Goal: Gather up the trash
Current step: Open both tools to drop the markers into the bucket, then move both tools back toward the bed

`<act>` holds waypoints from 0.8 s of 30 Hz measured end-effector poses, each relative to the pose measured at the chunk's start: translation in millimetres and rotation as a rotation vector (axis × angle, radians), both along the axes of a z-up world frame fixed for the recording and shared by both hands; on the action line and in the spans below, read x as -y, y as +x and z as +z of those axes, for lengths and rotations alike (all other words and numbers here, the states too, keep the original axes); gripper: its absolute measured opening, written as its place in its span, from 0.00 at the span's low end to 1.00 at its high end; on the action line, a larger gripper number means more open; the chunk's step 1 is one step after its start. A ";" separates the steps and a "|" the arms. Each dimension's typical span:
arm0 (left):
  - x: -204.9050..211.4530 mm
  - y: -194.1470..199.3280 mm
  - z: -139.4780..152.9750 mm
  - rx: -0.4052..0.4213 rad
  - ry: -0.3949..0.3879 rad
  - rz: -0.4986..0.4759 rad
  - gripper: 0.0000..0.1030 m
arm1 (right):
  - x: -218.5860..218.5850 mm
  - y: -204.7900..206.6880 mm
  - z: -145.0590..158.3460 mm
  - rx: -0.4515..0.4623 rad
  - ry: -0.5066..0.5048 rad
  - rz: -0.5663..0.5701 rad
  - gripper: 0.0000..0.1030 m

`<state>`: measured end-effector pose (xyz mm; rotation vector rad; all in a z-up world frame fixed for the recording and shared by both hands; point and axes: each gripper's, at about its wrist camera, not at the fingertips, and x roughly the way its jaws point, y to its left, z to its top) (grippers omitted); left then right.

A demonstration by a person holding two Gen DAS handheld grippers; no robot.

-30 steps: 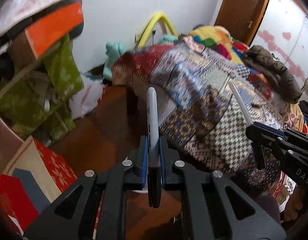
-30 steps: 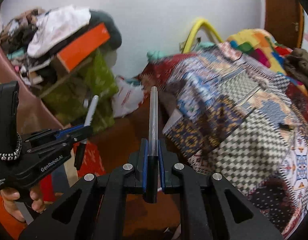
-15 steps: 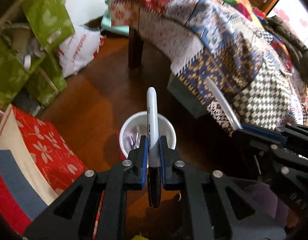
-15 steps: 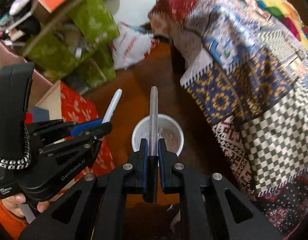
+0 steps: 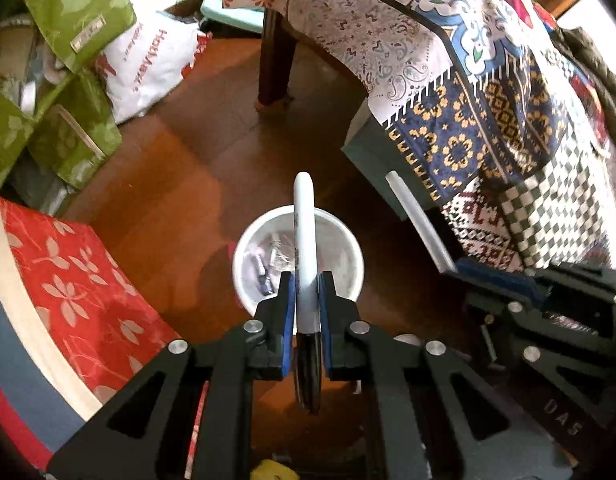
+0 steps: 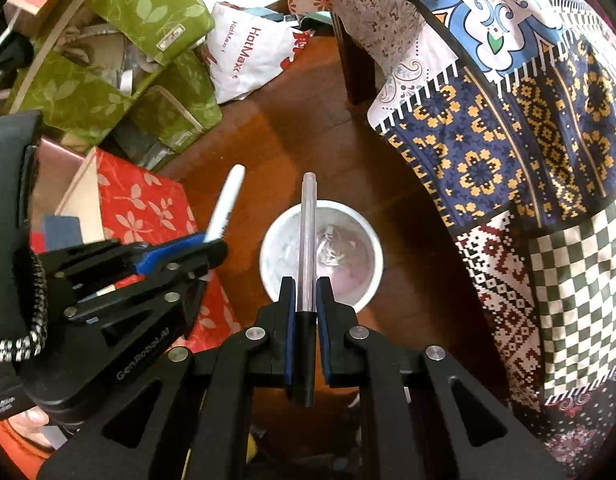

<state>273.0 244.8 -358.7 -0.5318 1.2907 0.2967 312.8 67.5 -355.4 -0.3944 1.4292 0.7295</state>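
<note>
Left gripper (image 5: 307,284) clamped on a white marker (image 5: 304,232), right gripper (image 6: 307,288) clamped on a clear pen (image 6: 308,240) — both pointing steeply down over a white cup (image 5: 348,280) of scraps on the wood floor (image 5: 180,184). Beside a patchwork-covered bed (image 5: 488,120) — red floral box (image 5: 68,280) opposite.

Both tools are matte black plastic. The left gripper (image 5: 307,292) has two angular fingers with triangular cut-outs, blue pads (image 5: 289,320) on their inner faces and round silver screws (image 5: 253,326) at the joints. The right gripper (image 6: 307,300) matches it, with blue pads and silver screws (image 6: 356,333). In the right wrist view the left tool at nine o'clock bears grey "GenRobot.AI" lettering (image 6: 143,353) and a black-and-white braided cord (image 6: 32,320). In the left wrist view the right tool at four o'clock shows embossed "DAS" (image 5: 563,423).
</note>
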 end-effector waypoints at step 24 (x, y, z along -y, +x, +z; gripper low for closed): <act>20.5 -47.9 115.8 0.196 0.169 0.036 0.29 | 46.8 -30.6 98.1 0.247 0.113 0.014 0.35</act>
